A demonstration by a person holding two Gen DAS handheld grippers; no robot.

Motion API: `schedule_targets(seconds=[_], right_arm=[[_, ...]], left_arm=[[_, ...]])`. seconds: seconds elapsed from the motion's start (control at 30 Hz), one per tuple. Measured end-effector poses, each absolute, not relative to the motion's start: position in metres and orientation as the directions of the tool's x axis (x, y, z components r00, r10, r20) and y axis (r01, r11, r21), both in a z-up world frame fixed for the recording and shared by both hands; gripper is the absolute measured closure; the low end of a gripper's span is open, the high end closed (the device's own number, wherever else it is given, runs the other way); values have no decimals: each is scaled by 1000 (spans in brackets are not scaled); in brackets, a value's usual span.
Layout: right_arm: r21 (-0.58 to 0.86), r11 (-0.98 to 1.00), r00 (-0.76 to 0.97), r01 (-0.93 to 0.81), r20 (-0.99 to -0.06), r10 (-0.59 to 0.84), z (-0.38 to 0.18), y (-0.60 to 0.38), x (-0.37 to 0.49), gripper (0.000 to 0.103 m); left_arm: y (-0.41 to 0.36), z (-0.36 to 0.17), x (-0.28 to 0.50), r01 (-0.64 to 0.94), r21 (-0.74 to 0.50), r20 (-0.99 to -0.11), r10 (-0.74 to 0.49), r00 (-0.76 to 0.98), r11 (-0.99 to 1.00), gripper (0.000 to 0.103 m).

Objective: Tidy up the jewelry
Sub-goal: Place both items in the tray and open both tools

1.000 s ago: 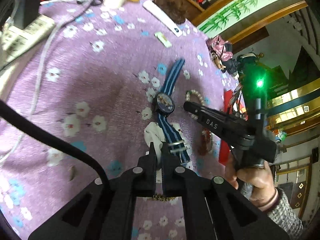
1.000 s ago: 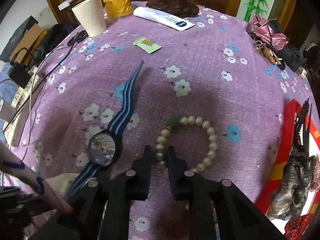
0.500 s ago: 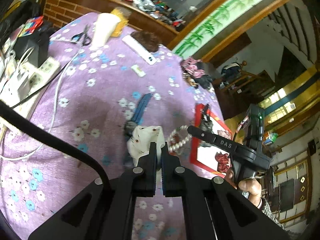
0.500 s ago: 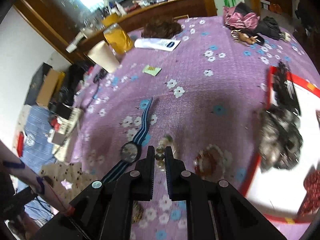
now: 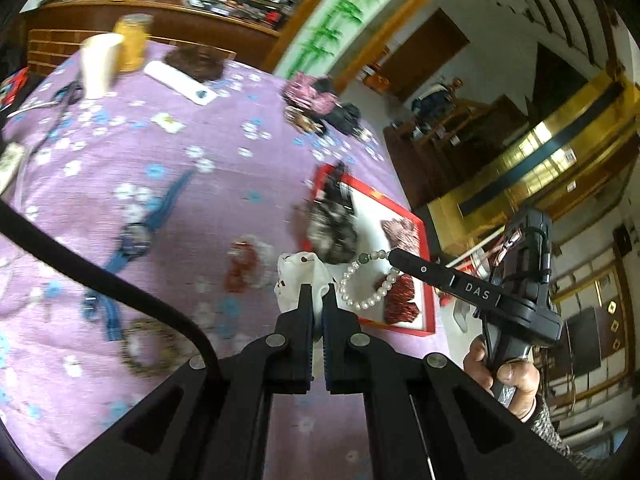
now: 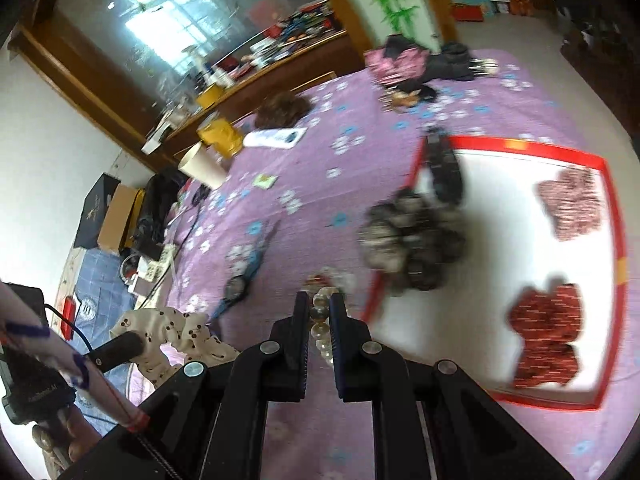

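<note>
My left gripper (image 5: 317, 293) is shut on a white dotted scrunchie (image 5: 298, 274) and holds it in the air above the purple flowered tablecloth. In the right wrist view the same left gripper (image 6: 128, 344) shows at lower left with the scrunchie (image 6: 180, 332) draped over it. My right gripper (image 6: 319, 300) is shut on a pearl bracelet (image 6: 320, 320). From the left wrist view, that bracelet (image 5: 360, 300) dangles from the right gripper (image 5: 394, 258) near the red-rimmed white tray (image 5: 427, 280). A blue-strapped watch (image 5: 136, 236) lies flat on the cloth.
The tray (image 6: 520, 151) holds red scrunchies (image 6: 548, 332) and dark hair ties (image 6: 416, 240). A reddish bracelet (image 5: 242, 264) and a gold chain (image 5: 148, 344) lie on the cloth. Farther back stand a paper cup (image 5: 98, 64), a yellow jar (image 5: 134, 42) and a white tube (image 5: 180, 82).
Both grippers have lifted off the table, the left with the white scrunchie, the right with the pearl bracelet. Both moved up and to the right, toward the red-rimmed tray.
</note>
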State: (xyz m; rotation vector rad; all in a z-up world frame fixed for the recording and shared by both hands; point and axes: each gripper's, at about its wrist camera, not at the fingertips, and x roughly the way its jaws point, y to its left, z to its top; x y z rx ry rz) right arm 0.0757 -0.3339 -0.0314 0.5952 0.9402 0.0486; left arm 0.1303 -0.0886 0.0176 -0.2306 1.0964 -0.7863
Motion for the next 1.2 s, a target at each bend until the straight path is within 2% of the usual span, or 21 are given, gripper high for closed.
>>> schedule_targets(seconds=[0.23,0.4,0.6,0.83,0.97,1.07,1.13,1.2], right_arm=[[437,851,577,289,-789,209,-42,-392,58,93],[466,824,565,321,-793,229,-58,-420,61,93],[491,814,569,312,-782,254,-70,-432,79,93],[433,830,521,352,-827,210,-98,-445,93,93],[374,848,492,376,-856,159,-108,-453,91,93],[362,841,468,401,-871,152,-116,-459,88,92],[348,840,458,416,-878,138,-118,-462,86,88],[339,838,460,427,-880,122,-116,-462,83,62]], left_arm=[[-173,-7,116,497,-550,-720,-682,124,671,100],[-219,-38,116,492,-544,-747,-659,85,680,100],[-247,-75,133,453,-505,-796,-599,84,734,100],[-254,-95,148,445,-411,-847,-514,137,796,100],[-249,-100,153,418,-382,-862,-480,160,824,93],[-244,-94,151,416,-390,-857,-489,162,821,81],[-239,-85,144,435,-387,-850,-498,174,813,74],[-232,-73,134,450,-380,-844,-502,188,808,70]])
